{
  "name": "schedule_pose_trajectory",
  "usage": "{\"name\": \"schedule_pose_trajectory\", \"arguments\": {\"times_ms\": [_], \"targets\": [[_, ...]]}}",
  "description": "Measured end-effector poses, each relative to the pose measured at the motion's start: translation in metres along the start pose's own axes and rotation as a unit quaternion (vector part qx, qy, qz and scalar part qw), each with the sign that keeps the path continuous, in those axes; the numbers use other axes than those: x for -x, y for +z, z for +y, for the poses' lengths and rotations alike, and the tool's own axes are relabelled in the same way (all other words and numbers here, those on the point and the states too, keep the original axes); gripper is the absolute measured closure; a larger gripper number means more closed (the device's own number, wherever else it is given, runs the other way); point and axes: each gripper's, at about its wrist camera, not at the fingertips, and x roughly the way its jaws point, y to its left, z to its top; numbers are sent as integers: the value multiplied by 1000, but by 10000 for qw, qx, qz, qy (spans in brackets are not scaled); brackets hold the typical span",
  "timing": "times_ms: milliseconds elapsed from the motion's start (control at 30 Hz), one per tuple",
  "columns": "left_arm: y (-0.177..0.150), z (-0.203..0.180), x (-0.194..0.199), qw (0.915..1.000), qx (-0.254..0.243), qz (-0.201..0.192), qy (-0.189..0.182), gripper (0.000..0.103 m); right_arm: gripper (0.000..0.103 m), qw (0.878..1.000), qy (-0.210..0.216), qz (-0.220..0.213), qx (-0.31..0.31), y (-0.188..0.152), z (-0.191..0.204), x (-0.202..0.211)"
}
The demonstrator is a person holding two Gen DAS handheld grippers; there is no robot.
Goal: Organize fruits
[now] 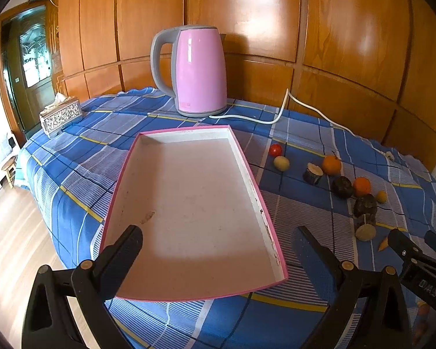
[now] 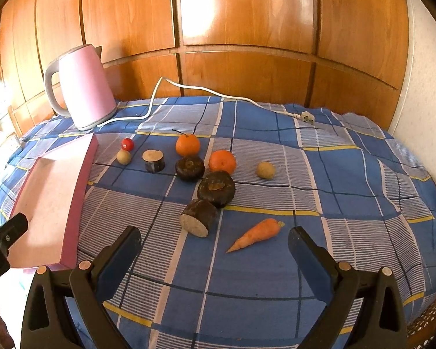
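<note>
Hovering over the tray (image 1: 189,203), my left gripper (image 1: 218,250) is spread wide, gripping nothing. My right gripper (image 2: 215,247) gapes too, its jaws either side of the carrot (image 2: 255,234), not touching it. Right of the tray, on the cloth (image 2: 334,203), lie oranges (image 2: 222,161), a tomato (image 2: 127,144) and dark fruit (image 2: 216,187).

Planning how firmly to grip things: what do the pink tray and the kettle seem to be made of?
The pink tray looks like matte cardboard: thin straight walls, scuffed and stained white inside. The kettle looks like glossy pink plastic or coated metal with a grey plastic handle; its sheen leaves that open.
</note>
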Motion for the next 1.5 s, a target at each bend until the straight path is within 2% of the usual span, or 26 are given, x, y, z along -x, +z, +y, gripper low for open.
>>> {"name": "schedule_pose_trajectory", "arguments": {"times_ms": [400,800,867,1033,1233,1300,1500], "targets": [[0,-1,8,9999,-6,-106,-35,0,0,10000,-2,-90,-1,0,0,6],[0,-3,4,9999,-19,-16,-122,0,0,9999,-4,-106,13,0,-1,5],[0,-4,2,9998,-30,32,-216,0,0,10000,-3,-98,6,0,-2,4],[2,-8,-6,9939,29,290,-1065,0,0,9998,-9,-77,-178,2,-14,1],[12,-29,-23,9887,-413,625,-1297,0,0,9983,-110,101,-557,2,-43,-8],[20,-29,-32,9866,-423,718,-1402,1,0,9977,-165,167,-637,0,-53,-11],[61,-32,-50,9853,-712,563,-1446,0,0,9963,-255,284,-773,-5,-75,-19]]}}
